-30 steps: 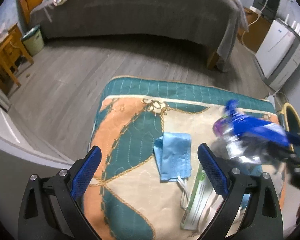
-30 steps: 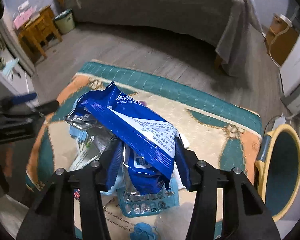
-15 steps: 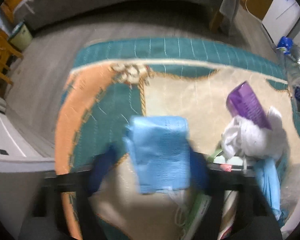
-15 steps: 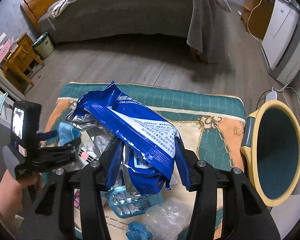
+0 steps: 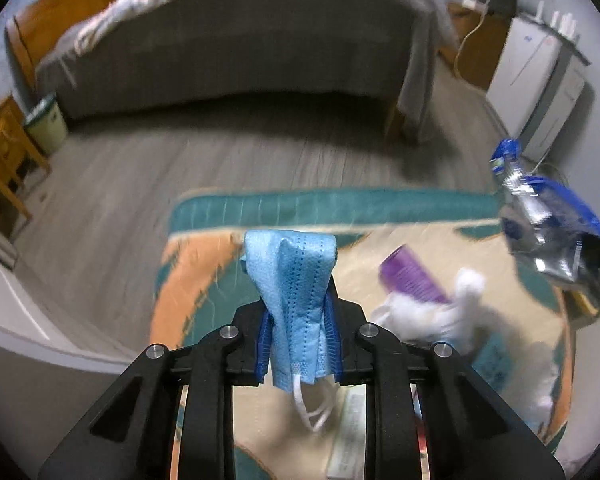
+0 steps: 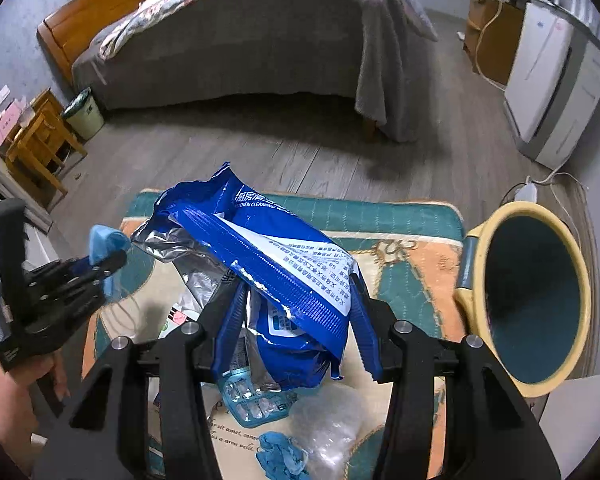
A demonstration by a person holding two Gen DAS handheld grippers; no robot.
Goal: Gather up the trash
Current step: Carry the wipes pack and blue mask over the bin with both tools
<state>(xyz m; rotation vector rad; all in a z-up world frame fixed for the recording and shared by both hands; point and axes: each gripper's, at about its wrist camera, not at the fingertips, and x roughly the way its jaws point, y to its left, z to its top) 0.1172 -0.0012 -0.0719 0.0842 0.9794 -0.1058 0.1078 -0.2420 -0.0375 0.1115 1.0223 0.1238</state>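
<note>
Fingers of both grippers are closed on trash above the rug [image 6: 412, 216]: we note the right gripper [image 6: 296, 316] clamps a blue wipes packet [image 6: 276, 256], the left gripper [image 5: 298, 312] a blue face mask [image 5: 294, 280]. We advise tipping each well inside the yellow bin [image 6: 532, 300] at right before releasing, ear loops clear.

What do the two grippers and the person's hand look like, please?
Both the left gripper and right gripper have black angular linkage frames with silver round bolts and blue ribbed finger pads. The left one carries a black handle and a small screen. The hand is bare, with no sleeve visible.
</note>
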